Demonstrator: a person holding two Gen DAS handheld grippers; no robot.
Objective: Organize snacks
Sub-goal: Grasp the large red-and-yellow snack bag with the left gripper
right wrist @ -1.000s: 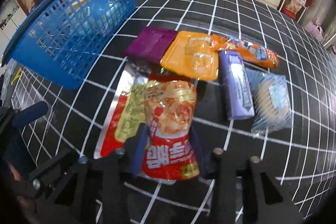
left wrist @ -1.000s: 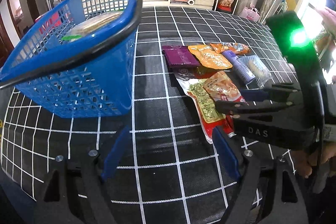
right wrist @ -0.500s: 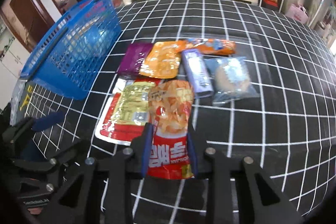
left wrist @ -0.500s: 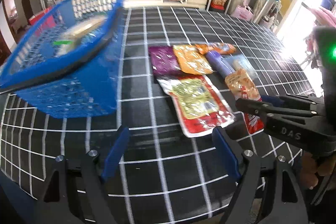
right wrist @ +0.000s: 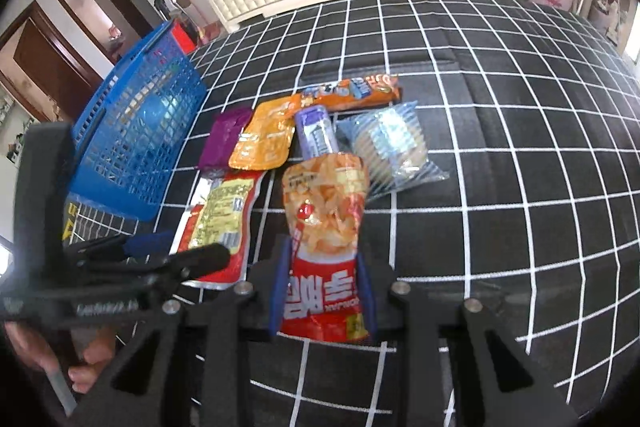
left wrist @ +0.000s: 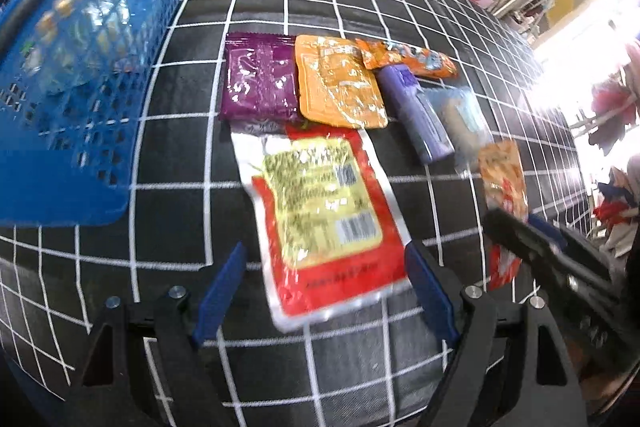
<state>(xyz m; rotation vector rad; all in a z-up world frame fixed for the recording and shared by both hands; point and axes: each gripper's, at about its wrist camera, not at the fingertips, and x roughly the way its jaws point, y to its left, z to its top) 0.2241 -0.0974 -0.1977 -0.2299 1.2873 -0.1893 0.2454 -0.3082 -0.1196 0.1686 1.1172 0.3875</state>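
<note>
**Desk:** Lifted clear since a second earlier, was it?

**Photographer:** Yes. The glossy red-and-orange plastic snack pouch (right wrist: 326, 247), which had lain on the big red-and-silver foil packet (left wrist: 320, 211), hung off the cloth, its lower end clenched between the blue pads of the right gripper (right wrist: 323, 291); the jaws had just been closing on it. The left gripper (left wrist: 324, 291) had swung from beside the basket to above the foil packet, jaws wide, holding nothing.

**Desk:** Surroundings?

**Photographer:** Behind lay a row: a flat purple sachet (left wrist: 260, 83), an orange pouch (left wrist: 340, 87), a lilac wrapped bar (left wrist: 416, 115), a clear bag with a pale round cake (right wrist: 390, 147) and a long orange wrapper (right wrist: 352, 91), all on the black cloth with white grid lines (right wrist: 520, 147). The blue plastic mesh basket (right wrist: 136, 135) stood well to the left, already holding something.

**Desk:** Advice for the carry?

**Photographer:** Probably keep the pouch high enough to pass the basket's rim, release only once over the opening, and keep the two grippers from crossing.
</note>
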